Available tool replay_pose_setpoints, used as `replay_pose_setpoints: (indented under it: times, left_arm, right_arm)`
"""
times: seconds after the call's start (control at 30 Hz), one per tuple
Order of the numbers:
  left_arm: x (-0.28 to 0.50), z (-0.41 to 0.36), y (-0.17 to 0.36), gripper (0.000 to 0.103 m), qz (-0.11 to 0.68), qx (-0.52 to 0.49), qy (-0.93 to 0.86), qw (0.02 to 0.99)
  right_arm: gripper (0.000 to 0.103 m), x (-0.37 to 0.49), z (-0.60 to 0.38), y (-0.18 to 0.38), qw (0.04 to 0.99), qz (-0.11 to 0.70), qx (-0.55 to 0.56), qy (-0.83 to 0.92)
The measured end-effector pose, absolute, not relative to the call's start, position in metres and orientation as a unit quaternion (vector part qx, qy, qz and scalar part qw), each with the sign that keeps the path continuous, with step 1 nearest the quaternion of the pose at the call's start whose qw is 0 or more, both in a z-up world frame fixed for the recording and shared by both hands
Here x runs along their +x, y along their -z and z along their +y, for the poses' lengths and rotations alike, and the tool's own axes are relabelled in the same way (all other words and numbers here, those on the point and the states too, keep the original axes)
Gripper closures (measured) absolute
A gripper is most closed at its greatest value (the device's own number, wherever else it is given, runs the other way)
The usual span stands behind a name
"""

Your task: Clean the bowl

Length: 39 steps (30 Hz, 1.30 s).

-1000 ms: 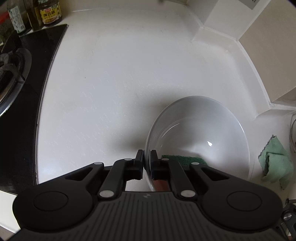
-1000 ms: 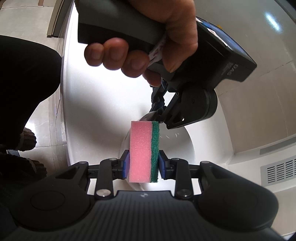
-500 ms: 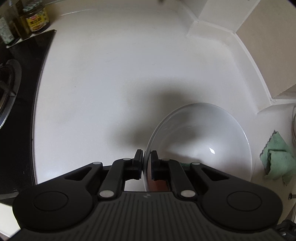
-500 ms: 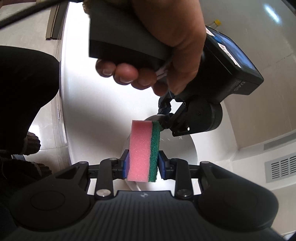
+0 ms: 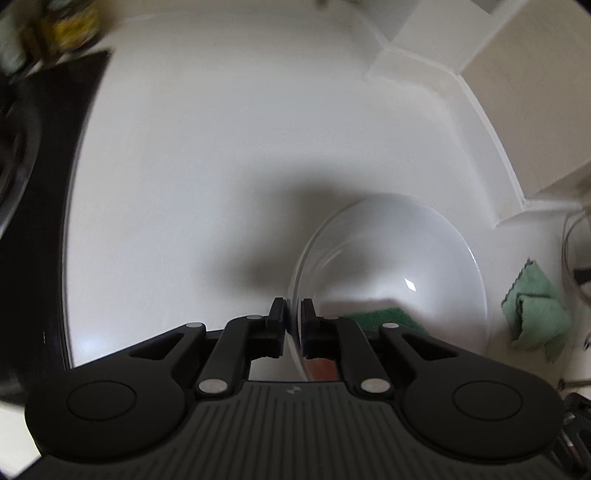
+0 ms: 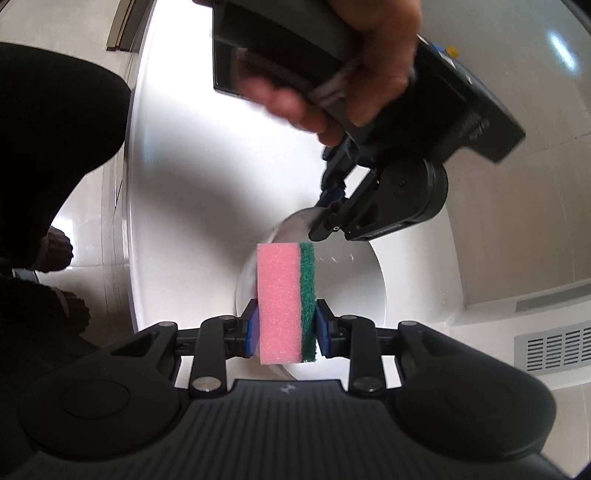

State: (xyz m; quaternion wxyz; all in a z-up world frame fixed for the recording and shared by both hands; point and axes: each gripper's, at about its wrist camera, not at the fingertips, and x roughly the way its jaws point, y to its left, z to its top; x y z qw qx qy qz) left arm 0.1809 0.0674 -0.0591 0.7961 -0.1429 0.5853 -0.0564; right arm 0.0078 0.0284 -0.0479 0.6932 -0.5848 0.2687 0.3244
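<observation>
A clear glass bowl (image 5: 399, 266) sits at lower right in the left wrist view, tilted over the white counter (image 5: 221, 166). My left gripper (image 5: 293, 321) is shut on its near rim, one pad inside and one outside. In the right wrist view a hand (image 6: 362, 74) holds that left gripper (image 6: 327, 210) on the bowl's (image 6: 354, 291) far rim. My right gripper (image 6: 286, 328) is shut on a pink sponge (image 6: 279, 299) with a green scouring side, upright over the bowl's mouth. Through the glass the sponge's green side (image 5: 384, 317) shows.
A folded green cloth (image 5: 535, 317) lies right of the bowl, beside a wire rack (image 5: 572, 251). A black stove (image 5: 22, 184) and jars (image 5: 66, 26) are at left. Walls close the counter's back right corner. The person's dark clothing (image 6: 55, 110) is at left, a vent (image 6: 554, 347) at right.
The left gripper has risen a little with the bowl still in its jaws, and its view is blurred. In the right wrist view it has shifted right. The sponge stays gripped.
</observation>
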Motion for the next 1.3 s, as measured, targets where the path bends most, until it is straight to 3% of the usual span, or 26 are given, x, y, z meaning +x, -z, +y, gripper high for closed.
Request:
replay_pose_setpoints:
  times: [0.43,0.77,0.9,1.13,1.3]
  left_arm:
    - [0.201,0.048,0.051,0.098,0.587,-0.074,0.071,0.803]
    - [0.161,0.057,0.035,0.096,0.579,-0.120,0.064,0.804]
    - [0.171,0.060,0.044,0.094,0.585,-0.119,0.064,0.800]
    - [0.214,0.062,0.050,0.098,0.591,-0.061,0.079,0.801]
    - [0.208,0.070,0.049,0.098,0.596,-0.092,0.071,0.795]
  right_arm:
    - [0.077,0.008,0.026,0.052,0.668,0.255,-0.621,-0.321]
    - [0.077,0.011,0.032,0.049,0.679,0.261,-0.611,-0.314]
    - [0.077,0.010,0.037,0.046,0.682,0.258,-0.605,-0.320]
    - [0.077,0.009,0.029,0.046,0.657,0.259,-0.629,-0.325]
    - [0.077,0.018,0.025,0.042,0.662,0.268,-0.626,-0.313]
